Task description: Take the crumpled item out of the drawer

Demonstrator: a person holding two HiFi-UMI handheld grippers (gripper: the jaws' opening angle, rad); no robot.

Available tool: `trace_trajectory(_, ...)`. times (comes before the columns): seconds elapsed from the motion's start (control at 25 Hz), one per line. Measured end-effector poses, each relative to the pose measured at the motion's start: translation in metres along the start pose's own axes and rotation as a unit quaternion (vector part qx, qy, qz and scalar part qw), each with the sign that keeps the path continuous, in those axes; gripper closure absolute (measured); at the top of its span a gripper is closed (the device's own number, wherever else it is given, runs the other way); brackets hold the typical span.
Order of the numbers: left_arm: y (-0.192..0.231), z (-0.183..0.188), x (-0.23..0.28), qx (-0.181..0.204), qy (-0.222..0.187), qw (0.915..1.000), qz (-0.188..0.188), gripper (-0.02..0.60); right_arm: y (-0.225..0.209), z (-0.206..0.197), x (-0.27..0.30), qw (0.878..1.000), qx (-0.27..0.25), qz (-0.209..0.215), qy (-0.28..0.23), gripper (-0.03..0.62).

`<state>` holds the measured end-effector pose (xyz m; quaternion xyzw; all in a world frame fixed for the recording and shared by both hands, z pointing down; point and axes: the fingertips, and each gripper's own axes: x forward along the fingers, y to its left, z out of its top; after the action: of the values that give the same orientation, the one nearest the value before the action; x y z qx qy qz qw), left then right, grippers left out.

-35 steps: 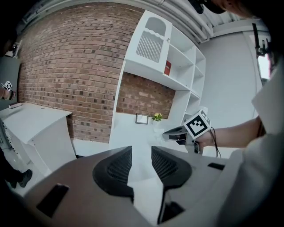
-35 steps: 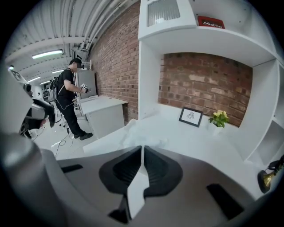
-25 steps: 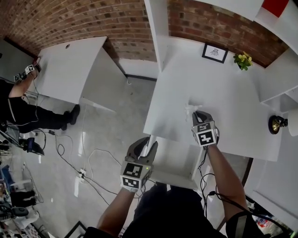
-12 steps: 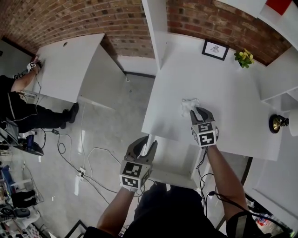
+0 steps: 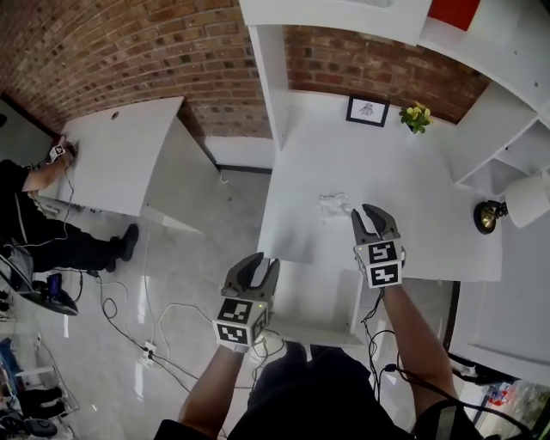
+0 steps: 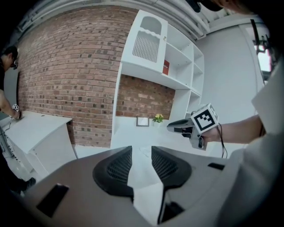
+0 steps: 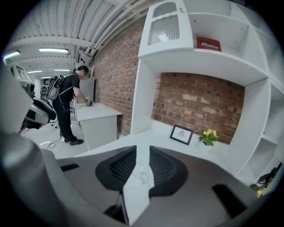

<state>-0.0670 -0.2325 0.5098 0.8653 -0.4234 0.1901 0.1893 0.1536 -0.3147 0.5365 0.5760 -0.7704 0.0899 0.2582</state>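
- The crumpled item (image 5: 333, 206), a small white wad, lies on the white surface (image 5: 412, 185) near its front edge. It is out of the drawer (image 5: 311, 299), which stands pulled open below that edge.
- The right hand-held gripper (image 5: 364, 210) hangs above the surface just to the right of the wad and does not touch it. Its jaws stand apart with nothing between them, and they have just been drawing in a little after spreading. In the right gripper view the wad shows through the gap, lying on the surface beyond the pads.
- The left hand-held gripper (image 5: 264, 260) is by the drawer's left front corner, at the surface's front edge. Its jaws are parted and empty, and the left gripper view shows only white surface through the gap.
- No contents can be made out in the drawer from the head view.
- At the back of the surface, against the brick wall (image 5: 155, 51), a framed picture (image 5: 367, 110) stands beside a small pot of yellow flowers (image 5: 416, 114).
- A red box (image 5: 455, 10) sits on a shelf above.
- To the far left, a person (image 5: 34, 223) in dark clothes stands at a separate white desk (image 5: 120, 146), and cables (image 5: 129, 292) trail over the floor.
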Motion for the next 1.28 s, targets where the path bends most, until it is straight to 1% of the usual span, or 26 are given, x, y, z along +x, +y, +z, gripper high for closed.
trace_trajectory(0.16, -0.005, 0.032, -0.012, 0.019, -0.044, 0.9988, -0.007, 0.449, -0.015, 0.037, -0.047, 0.998, -0.002, -0.035, -0.048, 0.511)
trace_trajectory(0.24, -0.007, 0.047, -0.02, 0.027, -0.066, 0.9974, -0.008, 0.449, -0.02, 0.052, -0.072, 0.996, -0.001, -0.054, -0.071, 0.526)
trace_trajectory(0.32, -0.009, 0.052, -0.038, 0.03, -0.078, 0.9965, -0.007, 0.449, -0.019, 0.06, -0.1, 0.994, 0.012, -0.068, -0.086, 0.543)
trace_trajectory(0.48, -0.01, 0.053, -0.073, 0.028, -0.093, 0.9952, -0.006, 0.449, -0.011, 0.075, -0.151, 0.988, 0.04, -0.099, -0.111, 0.546)
trace_trajectory(0.56, -0.008, 0.057, -0.082, 0.026, -0.105, 0.9941, -0.002, 0.449, -0.01, 0.087, -0.168, 0.984, 0.044, -0.114, -0.126, 0.545)
trace_trajectory(0.68, -0.008, 0.066, -0.096, 0.028, -0.122, 0.9922, 0.0, 0.449, -0.001, 0.103, -0.19, 0.98, 0.043, -0.126, -0.15, 0.547)
trace_trajectory(0.8, -0.009, 0.078, -0.114, 0.036, -0.142, 0.9892, 0.003, 0.449, 0.018, 0.119, -0.21, 0.975, 0.042, -0.123, -0.179, 0.567)
trace_trajectory(1.08, 0.005, 0.111, -0.158, 0.025, -0.208, 0.9766, 0.048, 0.451, 0.054, 0.149, -0.235, 0.969, 0.034, -0.091, -0.226, 0.582)
trace_trajectory(1.28, 0.001, 0.13, -0.181, 0.024, -0.238, 0.9689, 0.064, 0.451, 0.063, 0.181, -0.247, 0.959, 0.037, -0.061, -0.275, 0.586)
